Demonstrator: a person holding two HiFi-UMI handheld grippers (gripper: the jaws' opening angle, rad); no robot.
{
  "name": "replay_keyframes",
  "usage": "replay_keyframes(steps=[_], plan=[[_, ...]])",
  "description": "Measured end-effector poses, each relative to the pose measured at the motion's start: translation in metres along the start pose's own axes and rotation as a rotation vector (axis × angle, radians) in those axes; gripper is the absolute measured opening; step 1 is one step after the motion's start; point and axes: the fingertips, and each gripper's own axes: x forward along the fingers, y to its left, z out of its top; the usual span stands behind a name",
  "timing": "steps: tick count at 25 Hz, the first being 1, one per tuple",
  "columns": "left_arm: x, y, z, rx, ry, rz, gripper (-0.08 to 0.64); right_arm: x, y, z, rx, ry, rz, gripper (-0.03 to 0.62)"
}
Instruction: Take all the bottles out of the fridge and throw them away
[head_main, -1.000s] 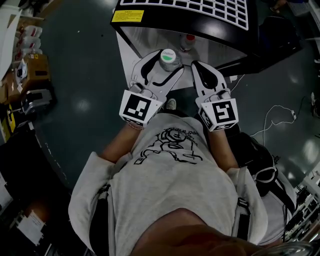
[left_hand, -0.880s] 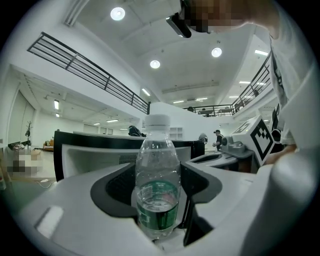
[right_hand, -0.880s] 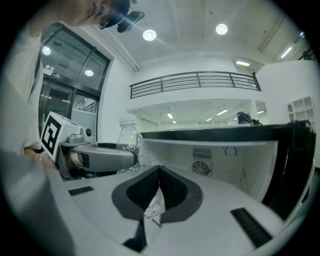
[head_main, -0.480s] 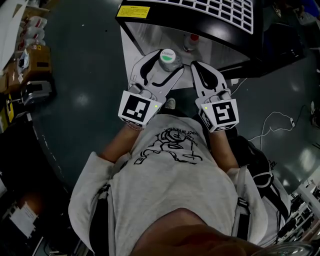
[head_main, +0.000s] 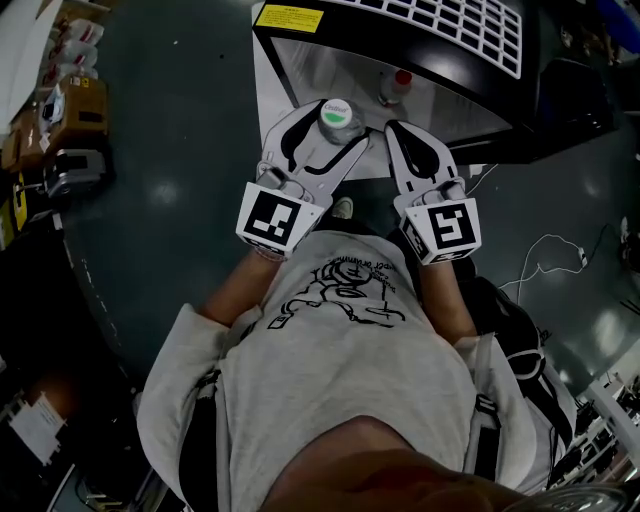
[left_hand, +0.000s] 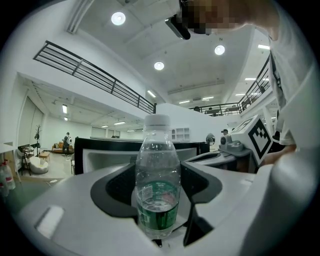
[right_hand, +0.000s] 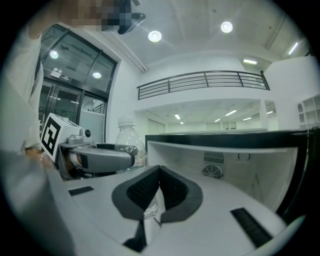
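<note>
Left gripper: is holding a bottle, with one jaw pressing on each side of its lower body; it is pointing level toward the fridge.
Bottle: clear plastic with a white cap and a green label, and a little water is sitting in the bottom. It is standing upright between the left jaws, at the left of the fridge's open front. Whether it is inside the opening or just near of it cannot be told.
Right gripper: its jaws are meeting pad to pad and gripping nothing. It is hanging just right of the left gripper, apart from it, with its tips pointing at the fridge mouth.
Marker cubes: one is riding on the near end of each gripper, left and right, and both are facing up toward the head camera.
Fridge: low, with a black shell and a pale lining, it is standing open on the far side of both grippers. A small round vent is showing on its back wall.
Second bottle: red-capped, it is standing upright inside the fridge, far of the right gripper's tips.
Person: is wearing a grey printed shirt, with both forearms reaching forward. One shoe is showing between the grippers.
Floor: dark and glossy, it is reflecting ceiling lamps.
Cable: white, it is lying looped on the floor to the right.
</note>
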Motion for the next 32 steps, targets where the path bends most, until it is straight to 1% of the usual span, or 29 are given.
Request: replay_keyframes(steps=[3,5,9,12,16,21,27,30,32], plan=[[-0.007,0.005,0.000,-0.021,0.013,0.018,0.279,0.003,0.006,0.001,-0.005,0.000,0.007,0.008],[-0.010,0.008,0.000,-0.002,0.001,0.015,0.279,0.006,0.010,0.002,-0.006,0.002,0.013,0.008],[-0.020,0.014,0.001,-0.004,0.002,0.021,0.279,0.010,0.019,0.004,-0.005,0.002,0.021,0.009],[-0.027,0.018,0.003,0.015,-0.012,0.015,0.279,0.013,0.027,0.006,-0.005,0.000,0.024,0.009],[-0.039,0.024,0.002,-0.020,0.011,0.031,0.279,0.018,0.038,0.007,-0.008,0.000,0.029,0.009],[-0.053,0.035,0.002,0.013,-0.007,0.022,0.279,0.028,0.052,0.008,-0.008,0.004,0.030,0.009],[-0.074,0.050,-0.002,-0.017,0.014,0.037,0.279,0.040,0.071,0.008,-0.010,0.007,0.033,0.008],[-0.082,0.058,-0.002,0.010,-0.006,0.028,0.279,0.047,0.082,0.010,-0.012,0.007,0.037,0.008],[-0.089,0.064,-0.002,0.011,-0.007,0.031,0.279,0.052,0.089,0.011,-0.013,0.006,0.042,0.009]])
